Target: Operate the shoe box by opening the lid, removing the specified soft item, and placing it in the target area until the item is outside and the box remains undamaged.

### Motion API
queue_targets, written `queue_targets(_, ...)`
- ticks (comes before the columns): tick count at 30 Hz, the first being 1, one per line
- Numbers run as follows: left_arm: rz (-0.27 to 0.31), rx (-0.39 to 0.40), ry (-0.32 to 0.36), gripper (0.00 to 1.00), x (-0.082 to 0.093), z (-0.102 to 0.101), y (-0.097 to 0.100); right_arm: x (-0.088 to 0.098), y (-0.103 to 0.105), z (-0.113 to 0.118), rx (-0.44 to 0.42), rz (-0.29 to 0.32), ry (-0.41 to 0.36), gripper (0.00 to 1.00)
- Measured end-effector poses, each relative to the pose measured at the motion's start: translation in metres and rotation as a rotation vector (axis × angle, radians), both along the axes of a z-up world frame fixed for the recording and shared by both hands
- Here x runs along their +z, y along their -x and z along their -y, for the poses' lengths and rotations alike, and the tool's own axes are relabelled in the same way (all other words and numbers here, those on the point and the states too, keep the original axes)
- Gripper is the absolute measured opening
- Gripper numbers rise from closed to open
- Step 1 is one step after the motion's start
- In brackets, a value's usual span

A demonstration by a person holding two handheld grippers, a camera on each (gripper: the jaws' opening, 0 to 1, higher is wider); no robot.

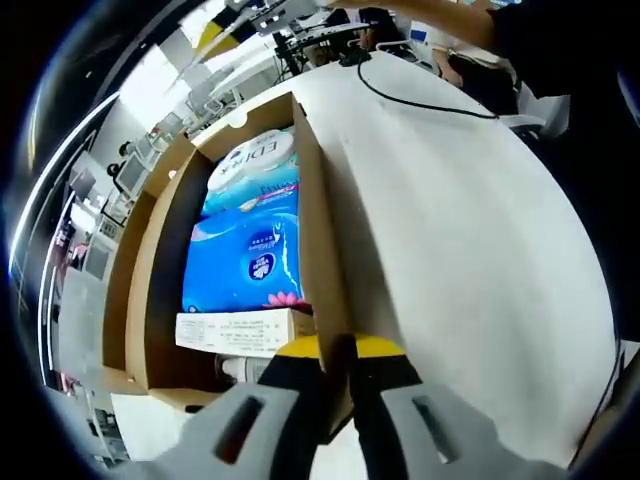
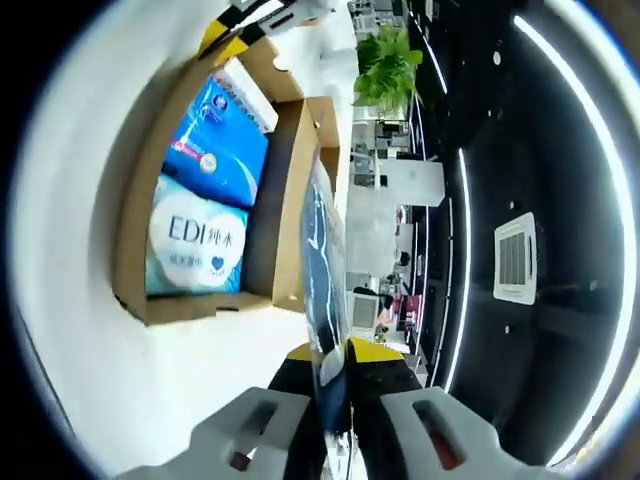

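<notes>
The brown cardboard shoe box (image 1: 317, 235) lies open on a white table. Inside it are a white-and-teal soft wipes pack (image 1: 255, 160), a blue tissue pack (image 1: 245, 255) and a flat white carton (image 1: 240, 330). My left gripper (image 1: 337, 375) is shut on the near end of the box's right wall. In the right gripper view the same box (image 2: 135, 210) holds the wipes pack (image 2: 195, 245) nearest me. The lid (image 2: 320, 260), dark outside, stands up on edge. My right gripper (image 2: 330, 385) is shut on the lid's free edge. The lid's brown inside (image 1: 118, 275) shows beyond the box.
The white table (image 1: 470, 260) spreads to the right of the box, with a black cable (image 1: 420, 100) across its far part. A person's arm and dark clothes (image 1: 500, 50) are at the far edge. A potted plant (image 2: 385, 65) stands beyond the box.
</notes>
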State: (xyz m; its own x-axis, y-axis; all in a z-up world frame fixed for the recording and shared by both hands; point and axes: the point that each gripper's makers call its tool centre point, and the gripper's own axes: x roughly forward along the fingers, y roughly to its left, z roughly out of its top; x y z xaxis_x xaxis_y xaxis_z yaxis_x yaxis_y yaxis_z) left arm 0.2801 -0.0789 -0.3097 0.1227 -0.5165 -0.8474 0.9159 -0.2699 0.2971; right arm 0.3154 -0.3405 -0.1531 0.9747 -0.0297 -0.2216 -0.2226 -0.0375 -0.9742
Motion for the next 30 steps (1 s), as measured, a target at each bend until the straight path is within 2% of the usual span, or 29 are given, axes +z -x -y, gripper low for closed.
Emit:
queue_targets(4,0.000,0.002,0.000,0.07,0.000,0.000,0.000,-0.003,0.005,0.021,-0.020,-0.008,-0.001,0.00)
queue_targets(11,0.000,0.004,-0.001,0.07,-0.001,0.000,-0.001,-0.023,0.007,0.062,-0.058,-0.038,-0.019,0.00)
queue_targets(17,0.014,0.008,-0.023,0.07,-0.002,0.002,-0.006,-0.041,0.009,0.081,-0.073,-0.072,-0.056,0.00)
queue_targets(24,0.011,0.005,-0.018,0.07,-0.001,0.002,-0.009,-0.068,0.006,0.099,-0.072,-0.137,-0.046,0.00)
queue_targets(30,0.012,0.006,-0.019,0.07,-0.001,0.002,-0.009,-0.078,0.007,0.108,-0.062,-0.168,-0.037,0.00)
